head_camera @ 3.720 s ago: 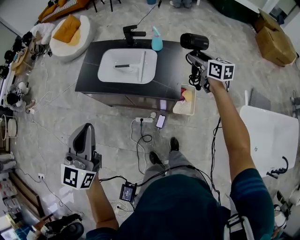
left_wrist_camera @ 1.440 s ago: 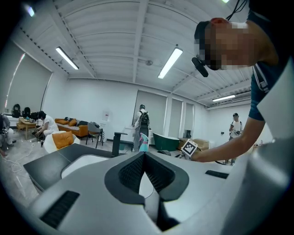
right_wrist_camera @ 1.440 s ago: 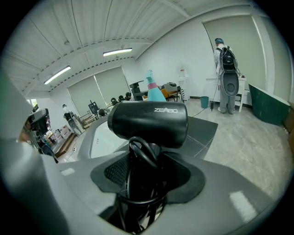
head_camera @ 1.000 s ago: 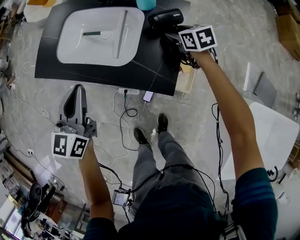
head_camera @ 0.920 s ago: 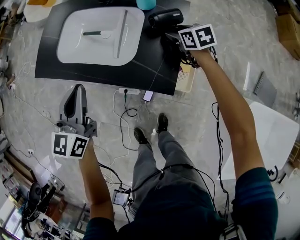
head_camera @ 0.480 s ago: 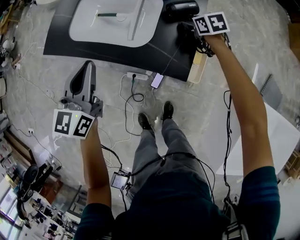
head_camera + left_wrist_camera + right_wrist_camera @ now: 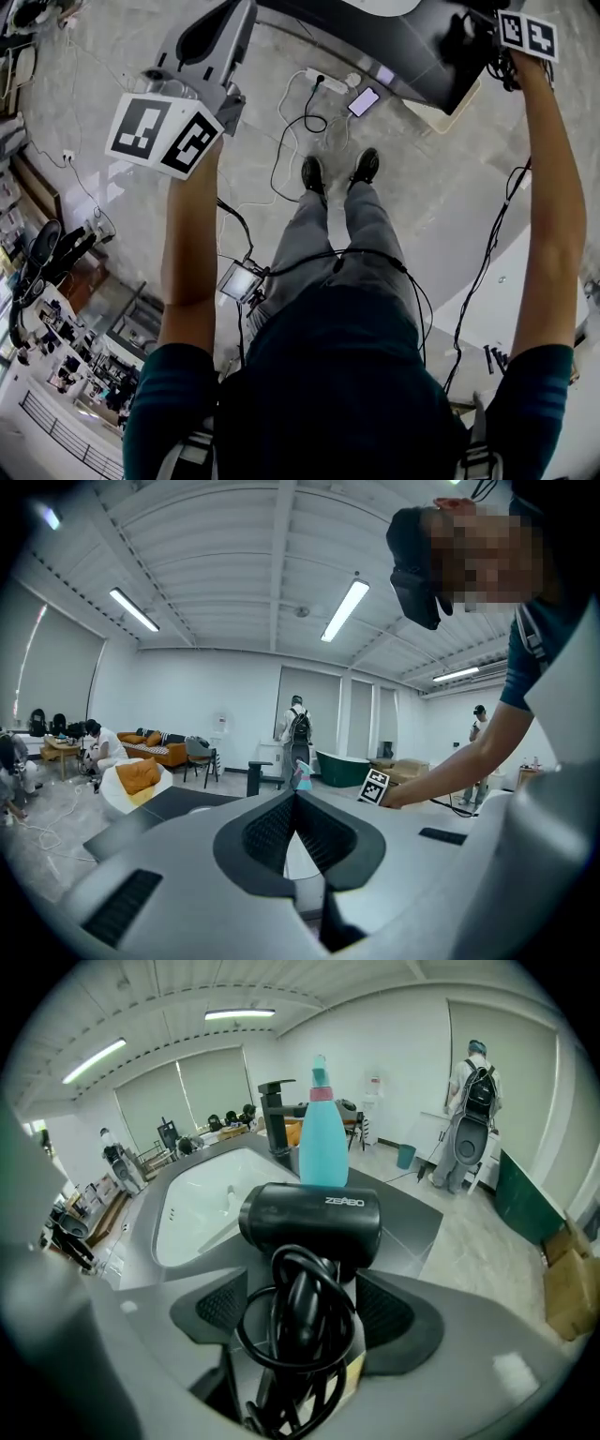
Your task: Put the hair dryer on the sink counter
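The right gripper (image 7: 302,1309) has just been spreading its jaws, which now stand wide and loose around the handle and coiled cord (image 7: 298,1340) of the hair dryer (image 7: 314,1224). The dryer's barrel lies crosswise just past the tips on the counter (image 7: 417,1222). Beyond the barrel a bottle (image 7: 322,1143) stands beside the faucet (image 7: 277,1115), with the basin (image 7: 202,1208) ahead to the left, while the left gripper (image 7: 296,799) has its jaws pressed together on nothing.

Black hair dryer (image 7: 312,1222), barrel sideways, cord coiled at the handle, lies on dark desk (image 7: 412,1215) between right hand-held gripper (image 7: 302,1286) jaws, which have just been opening, pads clear of it.
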